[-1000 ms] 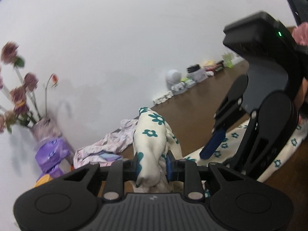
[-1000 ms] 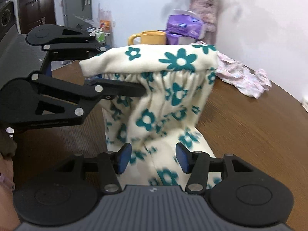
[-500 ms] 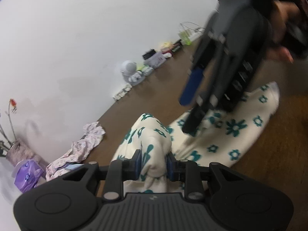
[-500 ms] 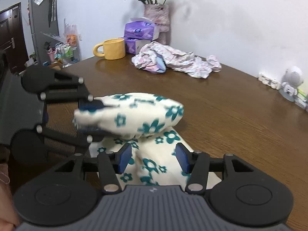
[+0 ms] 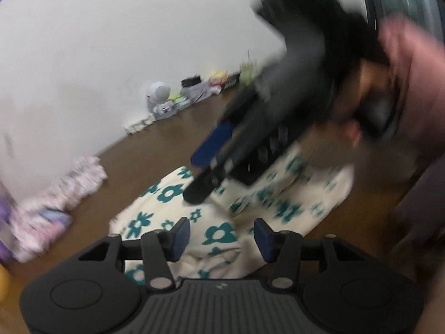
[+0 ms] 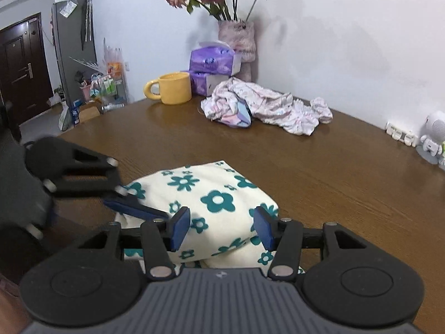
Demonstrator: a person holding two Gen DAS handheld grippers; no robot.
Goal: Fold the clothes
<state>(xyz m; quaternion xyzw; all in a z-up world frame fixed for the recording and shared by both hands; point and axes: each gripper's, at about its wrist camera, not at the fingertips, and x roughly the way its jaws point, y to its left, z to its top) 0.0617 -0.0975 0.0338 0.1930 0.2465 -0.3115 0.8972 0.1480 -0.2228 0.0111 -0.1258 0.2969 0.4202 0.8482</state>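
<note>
A cream garment with teal flowers [image 6: 211, 194] lies folded over on the brown table [image 6: 333, 183]. In the left wrist view the same cream garment [image 5: 217, 231] rests just beyond my left gripper [image 5: 222, 235], which is open and holds nothing. My right gripper [image 6: 222, 229] is open too, hovering over the near edge of the fold. The left gripper's blue-tipped finger [image 6: 130, 207] shows at the garment's left side in the right wrist view. In the blurred left wrist view, the right gripper [image 5: 211, 172] hangs above the cloth, held by a hand [image 5: 361, 94].
A crumpled pink patterned garment [image 6: 267, 105] lies at the back by the wall. Behind it stand a yellow mug [image 6: 172, 87], purple tissue packs [image 6: 211, 64] and a vase of flowers [image 6: 239, 41]. A small white robot toy [image 6: 434, 136] sits at the right.
My left gripper opened and let go of the garment, which now lies folded flat on the table. Both grippers have dropped lower; the right stays open.
</note>
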